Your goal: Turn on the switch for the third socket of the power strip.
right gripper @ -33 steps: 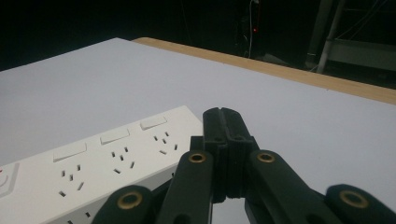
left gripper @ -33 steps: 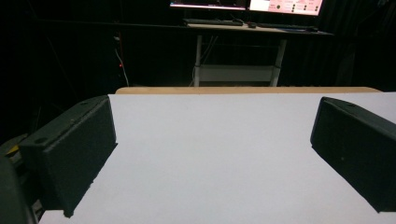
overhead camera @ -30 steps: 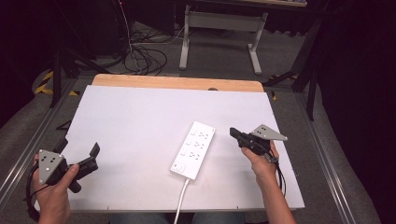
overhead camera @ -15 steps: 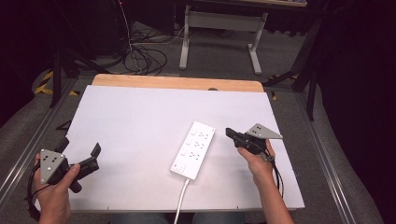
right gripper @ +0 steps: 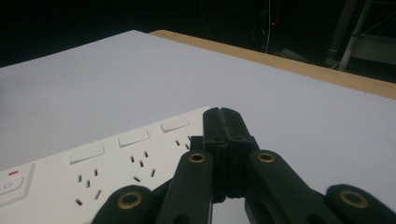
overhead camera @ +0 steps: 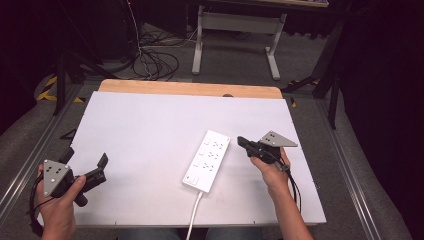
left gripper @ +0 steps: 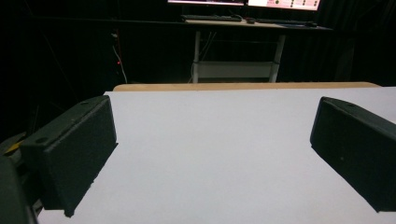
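Right tool [overhead camera: 242, 141] closed, empty, beside power strip [overhead camera: 207, 161].

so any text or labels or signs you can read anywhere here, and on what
No words, brands or numbers can be read.
Power strip: a power symbol on its switch with a small red mark above it; no printed words.
Monitors behind the table: bright content, too small and blurred to read.
Right gripper, left gripper: no legible marking.

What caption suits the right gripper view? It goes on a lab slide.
Shut right gripper poised beside a white power strip on the white table.
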Action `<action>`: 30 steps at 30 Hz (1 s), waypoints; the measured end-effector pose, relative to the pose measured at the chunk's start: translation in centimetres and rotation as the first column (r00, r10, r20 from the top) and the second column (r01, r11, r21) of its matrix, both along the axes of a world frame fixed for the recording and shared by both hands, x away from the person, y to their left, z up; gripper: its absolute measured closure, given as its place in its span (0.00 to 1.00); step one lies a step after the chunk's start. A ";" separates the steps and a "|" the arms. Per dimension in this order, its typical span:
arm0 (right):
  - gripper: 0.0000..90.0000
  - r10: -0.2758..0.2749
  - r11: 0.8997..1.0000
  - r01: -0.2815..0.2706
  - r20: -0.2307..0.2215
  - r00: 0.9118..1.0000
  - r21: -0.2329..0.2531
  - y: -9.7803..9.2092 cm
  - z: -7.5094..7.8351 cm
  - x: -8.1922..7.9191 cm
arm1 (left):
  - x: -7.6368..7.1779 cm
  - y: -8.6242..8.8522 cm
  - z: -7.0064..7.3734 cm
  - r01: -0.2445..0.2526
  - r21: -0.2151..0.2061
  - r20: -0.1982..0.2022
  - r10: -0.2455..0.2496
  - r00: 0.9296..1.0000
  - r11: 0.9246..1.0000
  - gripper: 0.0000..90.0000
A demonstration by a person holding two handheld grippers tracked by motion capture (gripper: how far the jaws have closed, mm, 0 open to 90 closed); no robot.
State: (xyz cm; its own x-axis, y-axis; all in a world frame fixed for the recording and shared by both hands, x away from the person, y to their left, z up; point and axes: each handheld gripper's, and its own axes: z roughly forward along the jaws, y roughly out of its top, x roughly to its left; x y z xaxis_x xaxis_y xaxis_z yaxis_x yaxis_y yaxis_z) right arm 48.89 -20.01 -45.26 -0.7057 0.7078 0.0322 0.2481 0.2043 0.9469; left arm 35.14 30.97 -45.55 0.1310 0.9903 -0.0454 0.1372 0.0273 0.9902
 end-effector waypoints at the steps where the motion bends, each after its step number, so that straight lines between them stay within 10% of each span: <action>1: 1.00 0.002 1.000 -0.002 0.003 1.000 0.000 0.1 0.0 0.1 | 0.0 0.0 0.0 0.000 0.000 0.000 0.000 1.000 1.000 0.01; 30: 1.00 0.035 0.999 -0.035 -0.005 0.999 -0.026 1.8 0.1 1.1 | -0.1 0.0 -0.1 0.002 0.008 -0.003 -0.002 1.000 1.000 0.01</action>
